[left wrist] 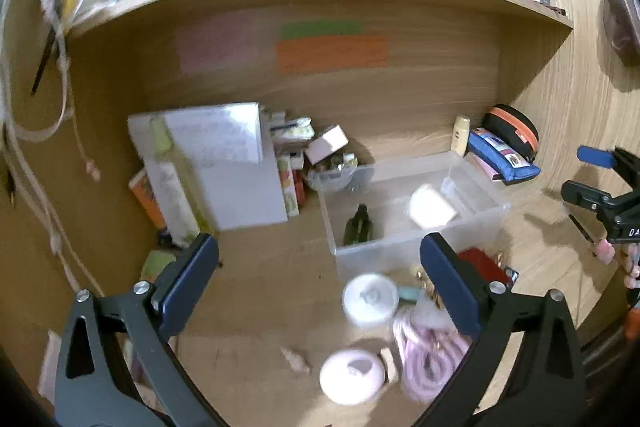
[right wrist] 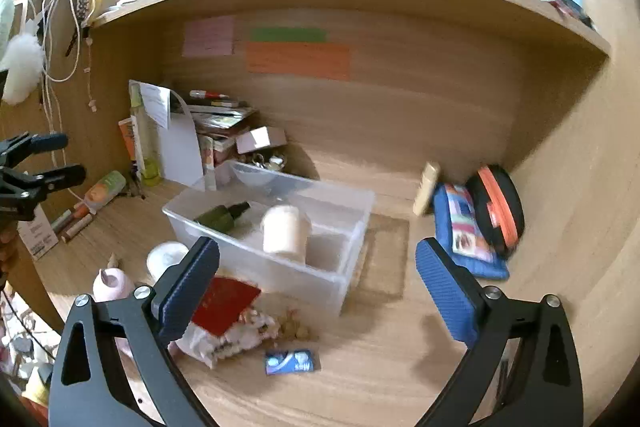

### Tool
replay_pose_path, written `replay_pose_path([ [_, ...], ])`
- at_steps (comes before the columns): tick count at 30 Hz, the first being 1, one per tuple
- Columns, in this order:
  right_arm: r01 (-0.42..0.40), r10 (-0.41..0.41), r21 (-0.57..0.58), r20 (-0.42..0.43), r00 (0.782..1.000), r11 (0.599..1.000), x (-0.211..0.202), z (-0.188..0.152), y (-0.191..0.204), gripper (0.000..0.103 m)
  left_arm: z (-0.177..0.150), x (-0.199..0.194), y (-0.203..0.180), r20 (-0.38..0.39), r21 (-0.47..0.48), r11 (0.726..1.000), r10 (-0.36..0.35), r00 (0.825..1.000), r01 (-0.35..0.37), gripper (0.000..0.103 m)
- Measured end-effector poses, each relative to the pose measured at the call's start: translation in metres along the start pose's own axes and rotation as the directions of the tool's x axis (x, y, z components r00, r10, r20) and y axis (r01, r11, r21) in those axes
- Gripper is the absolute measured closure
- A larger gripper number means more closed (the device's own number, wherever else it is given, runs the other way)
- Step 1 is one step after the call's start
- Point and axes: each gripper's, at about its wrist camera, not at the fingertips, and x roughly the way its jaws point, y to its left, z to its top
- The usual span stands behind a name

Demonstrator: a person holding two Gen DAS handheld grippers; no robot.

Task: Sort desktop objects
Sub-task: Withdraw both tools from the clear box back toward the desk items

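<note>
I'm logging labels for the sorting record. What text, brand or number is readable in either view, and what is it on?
"DA", cut off at the frame edge: white letters on the right gripper's black body, left wrist view.
Blue packet on the desk: white print, too blurred to read.
Sheet of paper on the stack: lines of print, too small.
Pink, green and orange notes on the back panel: nothing legible.

Bare desk point(right wrist: 400, 367) beside bin point(right wrist: 344, 267) (clutter left)

Each gripper is a black metal frame with triangular cut-outs and silver screw heads at the finger joints. The left gripper point(left wrist: 318, 279) carries dark navy ribbed pads point(left wrist: 188, 283); the right gripper point(right wrist: 318, 291) has brighter blue textured pads point(right wrist: 448, 295). White lettering marks its body.
</note>
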Motion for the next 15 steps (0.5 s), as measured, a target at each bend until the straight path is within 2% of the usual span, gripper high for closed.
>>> replay_pose_path([
  [4,-0.014,0.016,0.054,-0.031,0.999,0.998,-0.001,-0.025,-0.01,0.002,-0.03,0.01,0.008,-0.07,-0.048,0.999,0.008,0.998,-0.011,0.0],
  [10,-0.029,0.048,0.129,-0.14,0.989,0.991,0.017,-0.06,-0.021,0.002,-0.072,0.025,0.014,-0.169,-0.131,0.991,0.004,0.986,-0.026,0.0],
  [15,0.039,-0.014,0.102,-0.232,0.973,0.994,0.041,-0.086,-0.022,0.002,-0.096,0.031,0.009,-0.222,-0.18,0.984,-0.032,0.975,-0.009,0.0],
])
